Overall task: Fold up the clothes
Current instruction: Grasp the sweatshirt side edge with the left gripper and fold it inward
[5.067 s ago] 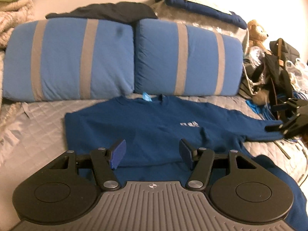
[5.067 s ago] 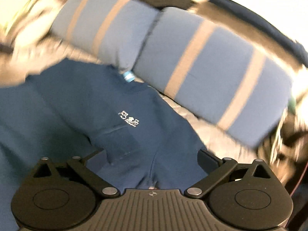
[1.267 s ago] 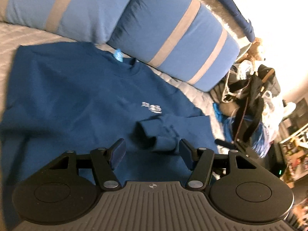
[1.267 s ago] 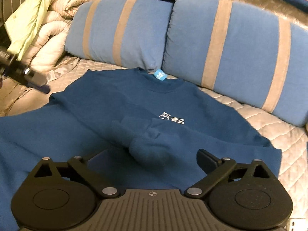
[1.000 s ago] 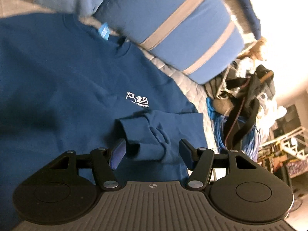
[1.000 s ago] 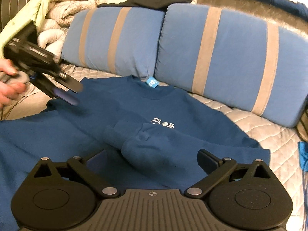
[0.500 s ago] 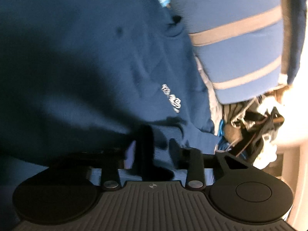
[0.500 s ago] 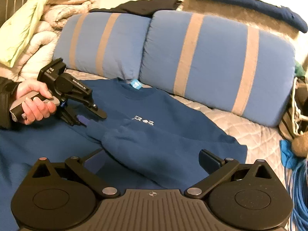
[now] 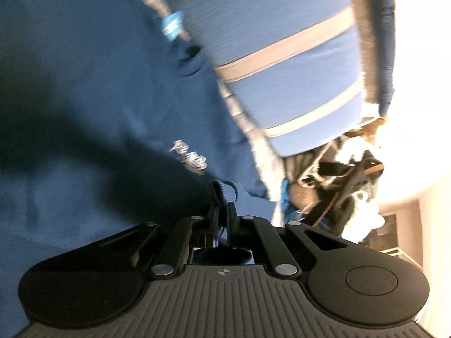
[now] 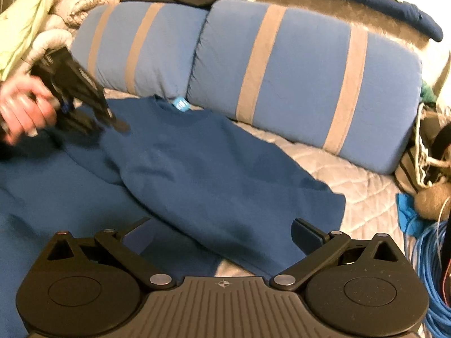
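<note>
A dark blue sweatshirt [image 10: 197, 169] lies face up on the bed, collar and light blue neck tag [image 10: 180, 104] toward the pillows. Its right sleeve is folded across the chest. In the left wrist view my left gripper [image 9: 222, 211] is shut on the ribbed sleeve cuff [image 9: 225, 191], near the white chest logo [image 9: 191, 157]. In the right wrist view the left gripper [image 10: 93, 121] sits over the sweatshirt's left side, held by a hand. My right gripper [image 10: 222, 231] is open and empty, hovering above the folded sleeve near the front.
Two blue pillows with tan stripes [image 10: 282, 70] stand behind the sweatshirt. Folded blankets [image 10: 56, 5] are piled at the back left. Bags, a plush toy and blue cable [image 10: 428, 267] crowd the right edge. Grey quilted bedding [image 10: 352, 183] shows to the right.
My left gripper has closed on the sleeve cuff and carried it left across the chest, covering the logo in the right wrist view. My right gripper stayed open and shifted slightly back.
</note>
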Action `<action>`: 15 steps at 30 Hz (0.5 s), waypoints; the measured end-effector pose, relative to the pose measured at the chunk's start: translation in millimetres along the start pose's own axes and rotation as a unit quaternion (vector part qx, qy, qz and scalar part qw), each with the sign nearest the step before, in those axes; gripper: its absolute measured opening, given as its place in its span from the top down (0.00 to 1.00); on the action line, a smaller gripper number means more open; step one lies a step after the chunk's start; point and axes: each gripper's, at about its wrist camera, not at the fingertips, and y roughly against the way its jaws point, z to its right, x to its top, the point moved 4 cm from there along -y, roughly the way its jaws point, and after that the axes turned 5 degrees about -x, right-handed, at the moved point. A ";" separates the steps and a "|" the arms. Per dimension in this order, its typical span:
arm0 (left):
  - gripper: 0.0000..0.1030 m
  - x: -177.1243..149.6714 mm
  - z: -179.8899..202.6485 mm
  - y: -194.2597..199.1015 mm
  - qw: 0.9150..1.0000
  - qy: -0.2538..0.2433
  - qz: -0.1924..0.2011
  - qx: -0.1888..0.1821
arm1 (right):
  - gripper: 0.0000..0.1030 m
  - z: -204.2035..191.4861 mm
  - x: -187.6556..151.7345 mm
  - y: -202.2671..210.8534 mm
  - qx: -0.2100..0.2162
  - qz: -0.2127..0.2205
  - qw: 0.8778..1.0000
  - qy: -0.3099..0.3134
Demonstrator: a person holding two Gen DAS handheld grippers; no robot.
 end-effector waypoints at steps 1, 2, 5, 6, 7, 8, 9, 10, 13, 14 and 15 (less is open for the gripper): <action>0.96 0.4 5.9 2.2 1.000 -0.004 0.002 -0.007 | 0.00 0.2 -3.2 -2.4 -0.003 -0.002 1.000 0.005; 0.96 0.6 12.1 5.1 1.000 -0.008 0.005 -0.013 | 0.00 -0.1 -6.2 -4.8 -0.011 -0.003 1.000 0.012; 0.96 1.2 29.7 13.5 0.999 -0.019 0.014 -0.033 | 0.00 -1.0 -13.5 -12.5 -0.039 -0.004 0.999 0.033; 0.96 2.0 36.0 16.1 0.999 -0.024 0.018 -0.041 | 0.00 -0.7 -15.1 -15.5 -0.049 -0.003 0.998 0.037; 0.96 2.7 42.2 18.8 0.998 -0.029 0.022 -0.049 | 0.00 0.0 -16.8 -18.7 -0.061 -0.002 0.997 0.042; 0.96 3.4 48.9 22.4 0.997 -0.038 0.026 -0.059 | 0.00 1.2 -18.7 -22.3 -0.073 -0.002 0.996 0.048; 0.96 4.1 55.7 26.1 0.996 -0.047 0.030 -0.069 | 0.00 3.3 -20.8 -26.3 -0.089 0.000 0.995 0.054; 0.96 5.2 61.8 30.1 0.995 -0.053 0.034 -0.076 | 0.00 7.2 -22.5 -30.4 -0.102 -0.001 0.993 0.054; 0.96 9.5 75.4 43.6 0.992 -0.067 0.045 -0.093 | 0.00 23.9 -25.1 -41.4 -0.134 -0.007 0.990 0.032; 0.96 11.8 79.3 48.7 0.991 -0.072 0.050 -0.098 | 0.00 30.7 -24.8 -43.5 -0.140 -0.008 0.990 0.017; 0.96 14.5 82.0 53.4 0.991 -0.075 0.055 -0.100 | 0.00 37.7 -24.2 -45.0 -0.145 -0.008 0.989 0.002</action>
